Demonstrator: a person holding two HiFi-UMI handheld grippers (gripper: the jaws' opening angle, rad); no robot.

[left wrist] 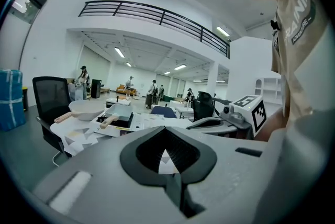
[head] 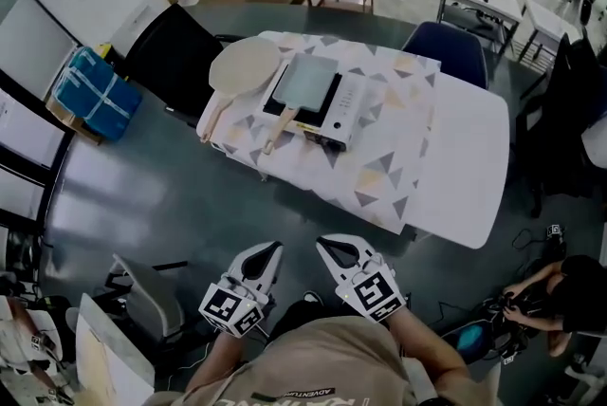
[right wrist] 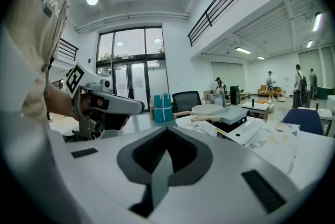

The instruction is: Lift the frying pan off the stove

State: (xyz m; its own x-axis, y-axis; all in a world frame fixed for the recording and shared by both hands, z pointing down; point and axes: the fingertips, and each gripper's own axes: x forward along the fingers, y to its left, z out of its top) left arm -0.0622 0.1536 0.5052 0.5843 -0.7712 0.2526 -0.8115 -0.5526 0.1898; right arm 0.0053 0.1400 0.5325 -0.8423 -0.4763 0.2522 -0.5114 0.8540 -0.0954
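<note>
The left gripper (head: 268, 254) has its jaws pressed together with nothing between them, and the right gripper (head: 329, 250) is closed and empty in the same way. They are held side by side, near each other, in front of the person's chest and over the grey floor (head: 180, 195), well apart from the table (head: 465, 157). On the table's patterned cloth (head: 379, 172) stands the stove (head: 346, 105), and the square frying pan (head: 305, 80) sits on it, wooden handle (head: 281, 129) pointing towards the person. A round pan (head: 245, 64) lies just beside the stove, on its left in the head view.
</note>
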